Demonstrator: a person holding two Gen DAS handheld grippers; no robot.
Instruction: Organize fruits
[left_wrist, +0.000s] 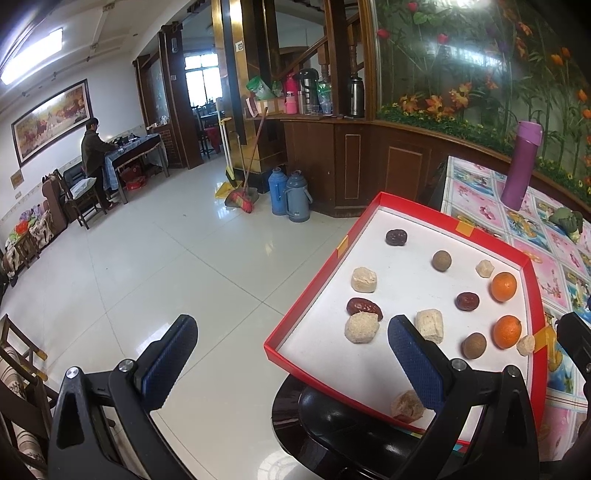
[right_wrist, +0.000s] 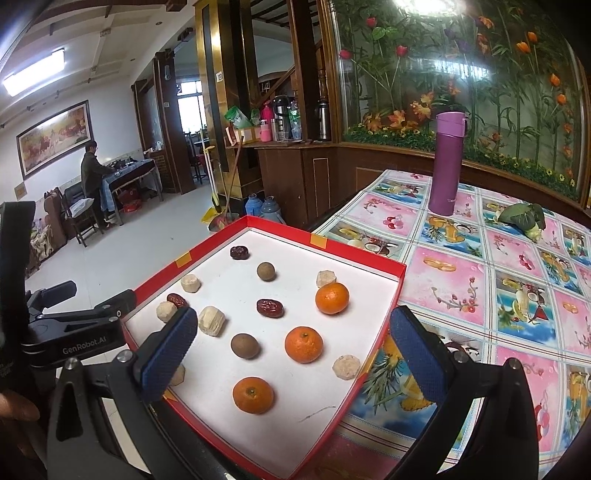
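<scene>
Two grippers with wide jaws over a red box of fruits

The right gripper (right_wrist: 293, 354) and the left gripper (left_wrist: 291, 360) both have jaws wide apart and hold nothing. Nearest in the red box (right_wrist: 373, 354) lies one orange (right_wrist: 253, 394), then a second orange (right_wrist: 303, 344) beside a brown round fruit (right_wrist: 245, 346), then a third orange (right_wrist: 332, 298) and a red date (right_wrist: 270, 308). Farther, on the bench (right_wrist: 517, 295), stands a purple bottle (right_wrist: 447, 164).
</scene>
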